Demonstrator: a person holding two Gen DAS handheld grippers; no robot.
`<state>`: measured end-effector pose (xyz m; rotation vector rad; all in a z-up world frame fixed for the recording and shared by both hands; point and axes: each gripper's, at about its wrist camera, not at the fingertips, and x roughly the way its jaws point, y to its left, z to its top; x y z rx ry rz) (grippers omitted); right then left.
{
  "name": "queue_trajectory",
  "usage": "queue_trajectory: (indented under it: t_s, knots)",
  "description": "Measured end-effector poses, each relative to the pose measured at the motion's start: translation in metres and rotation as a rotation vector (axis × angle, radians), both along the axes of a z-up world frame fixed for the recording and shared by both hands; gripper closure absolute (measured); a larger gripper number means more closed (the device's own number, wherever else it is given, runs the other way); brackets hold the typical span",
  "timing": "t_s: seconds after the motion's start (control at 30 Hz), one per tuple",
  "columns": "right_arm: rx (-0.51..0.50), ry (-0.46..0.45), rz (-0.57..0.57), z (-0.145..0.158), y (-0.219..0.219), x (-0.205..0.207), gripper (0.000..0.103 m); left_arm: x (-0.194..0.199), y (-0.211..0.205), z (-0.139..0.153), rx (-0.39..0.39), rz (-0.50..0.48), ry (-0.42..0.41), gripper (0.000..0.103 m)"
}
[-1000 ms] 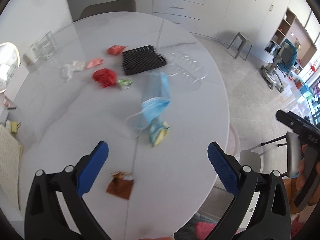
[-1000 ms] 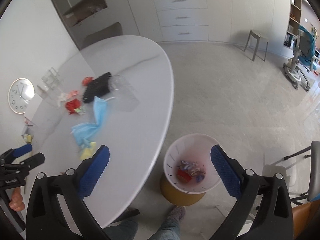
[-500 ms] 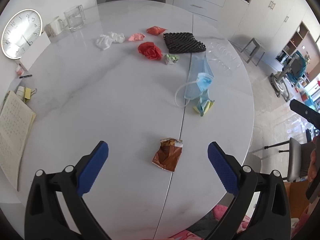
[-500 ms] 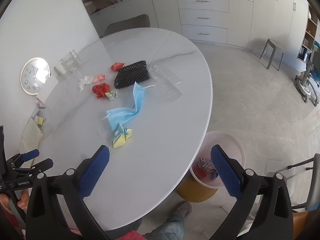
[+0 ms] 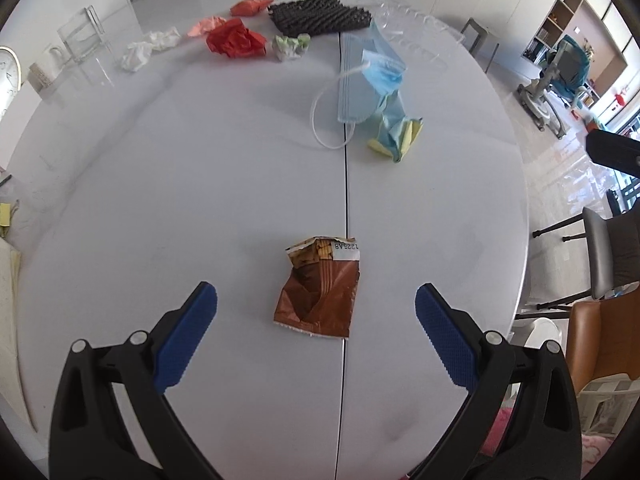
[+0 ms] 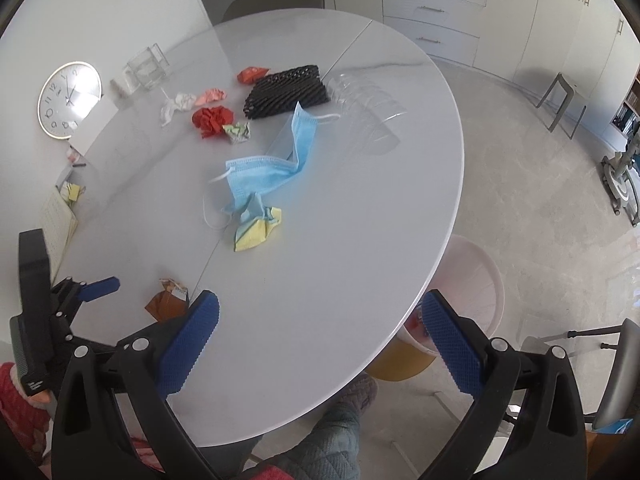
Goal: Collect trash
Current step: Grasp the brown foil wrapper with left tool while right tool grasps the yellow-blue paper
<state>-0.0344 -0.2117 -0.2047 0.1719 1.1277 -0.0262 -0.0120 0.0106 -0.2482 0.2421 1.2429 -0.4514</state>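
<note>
Both grippers gape over the white table, holding nothing.
Left gripper [image 5: 316,304] straddles a torn brown wrapper [image 5: 318,288] stamped "1225AB", flat on the table [image 5: 160,200] seam; at 12 o'clock a blue mask [image 5: 366,80], then red paper [image 5: 236,42]. Right gripper [image 6: 320,320] hangs at the table's rim, pink bin [image 6: 476,284] at 2 o'clock.

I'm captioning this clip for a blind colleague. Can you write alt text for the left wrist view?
The open left gripper hovers over a torn brown snack wrapper on a white round table. Farther back lie a blue face mask, crumpled papers and a black mesh sleeve.
</note>
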Motion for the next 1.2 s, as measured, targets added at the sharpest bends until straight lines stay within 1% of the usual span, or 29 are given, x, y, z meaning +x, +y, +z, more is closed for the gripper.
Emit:
queue_trajectory:
  t_s: [0.1,0.17,0.2,0.23,0.3,0.33,0.37,0.47,0.57,0.63,0.7,0.73,0.77,0.9,0.93,1.03,1.2]
  knots:
    - [0.006,0.013,-0.012,-0.005,0.001,0.0,0.002,0.005,-0.002,-0.012,0.011,-0.013,0.008,0.008]
    - [0.013,0.014,-0.022,-0.006,0.0,0.0,0.002,0.007,-0.003,-0.017,0.013,-0.028,0.015,0.01]
    - [0.016,0.015,-0.026,-0.007,0.001,-0.001,0.002,0.008,-0.003,-0.02,0.01,-0.033,0.023,0.015]
    - [0.018,0.016,-0.03,-0.008,0.002,-0.001,0.002,0.01,-0.003,-0.022,0.007,-0.03,0.032,0.023]
    - [0.017,0.016,-0.037,-0.009,0.003,-0.001,0.002,0.015,-0.002,-0.028,-0.007,-0.019,0.075,0.03]
    - [0.016,0.017,-0.04,-0.01,0.004,-0.001,0.002,0.017,0.0,-0.029,-0.016,-0.012,0.079,0.032]
    - [0.015,0.017,-0.045,-0.01,0.005,-0.001,0.002,0.017,0.0,-0.028,-0.024,-0.013,0.067,0.033]
    - [0.021,0.015,-0.06,-0.012,0.005,-0.002,0.002,0.019,-0.005,-0.028,-0.021,-0.041,0.069,0.036]
    - [0.023,0.018,-0.072,-0.014,0.006,-0.001,0.002,0.019,-0.008,-0.027,-0.011,-0.065,0.063,0.042]
    - [0.02,0.016,-0.075,-0.015,0.007,0.0,0.002,0.018,-0.009,-0.027,-0.005,-0.065,0.058,0.048]
    - [0.01,0.015,-0.076,-0.017,0.009,0.002,0.002,0.014,-0.01,-0.027,0.001,-0.06,0.052,0.05]
    - [0.005,0.015,-0.076,-0.017,0.009,0.003,0.002,0.013,-0.011,-0.027,0.008,-0.058,0.044,0.057]
    - [0.003,0.013,-0.076,-0.018,0.01,0.004,0.002,0.012,-0.01,-0.026,0.02,-0.059,0.034,0.059]
    - [0.0,0.003,-0.068,-0.024,0.015,0.014,0.002,0.006,-0.013,-0.024,0.028,-0.054,0.025,0.063]
    - [-0.004,-0.002,-0.063,-0.027,0.018,0.017,0.002,0.007,-0.014,-0.024,0.035,-0.057,0.022,0.069]
    - [-0.009,-0.015,-0.04,-0.033,0.025,0.028,0.002,0.007,-0.018,-0.024,0.041,-0.065,0.027,0.07]
    - [-0.015,-0.026,0.031,-0.053,0.042,0.054,0.003,0.012,-0.007,-0.012,0.007,-0.039,0.051,0.071]
